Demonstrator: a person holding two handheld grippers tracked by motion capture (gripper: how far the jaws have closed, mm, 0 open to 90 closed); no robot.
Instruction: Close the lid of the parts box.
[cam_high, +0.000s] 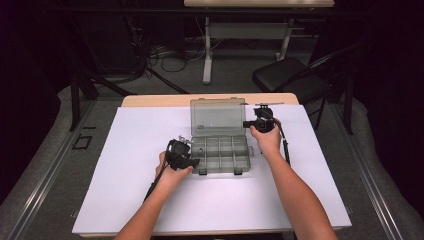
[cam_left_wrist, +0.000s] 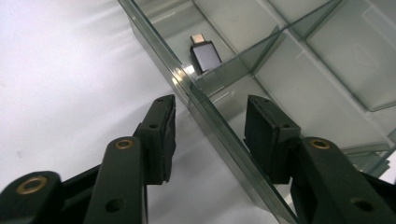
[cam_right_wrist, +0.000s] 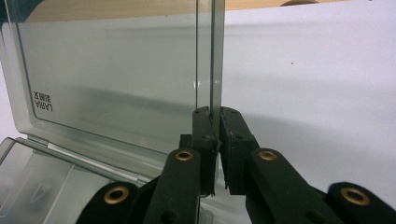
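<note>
A: From the high view, what sits where?

B: A clear compartment box (cam_high: 220, 155) lies on the white table (cam_high: 125, 190), its lid (cam_high: 218, 116) standing upright at the far side. The left gripper (cam_high: 192, 154) is at the box's left wall, the right gripper (cam_high: 246, 124) at the lid's right edge. Bare table spreads wide outside both sets of fingers.

A: And the left gripper view?

B: The fingers (cam_left_wrist: 161, 133) stand wide apart, straddling the box's wall (cam_left_wrist: 205, 112) without closing on it: one finger outside over the table, the other inside a compartment. Beyond the fingertips, in a compartment, lies a small dark USB adapter (cam_left_wrist: 205, 55). I see no writing here.

A: The right gripper view?

B: The fingers (cam_right_wrist: 205, 135) are pinched narrow on the lid's upright side edge (cam_right_wrist: 211, 56). Left of the fingers, moulded lettering (cam_right_wrist: 44, 106) on the lid reads "LARA", seen sideways, with smaller marks beside it I cannot read. Right of the fingers is open white table.
</note>
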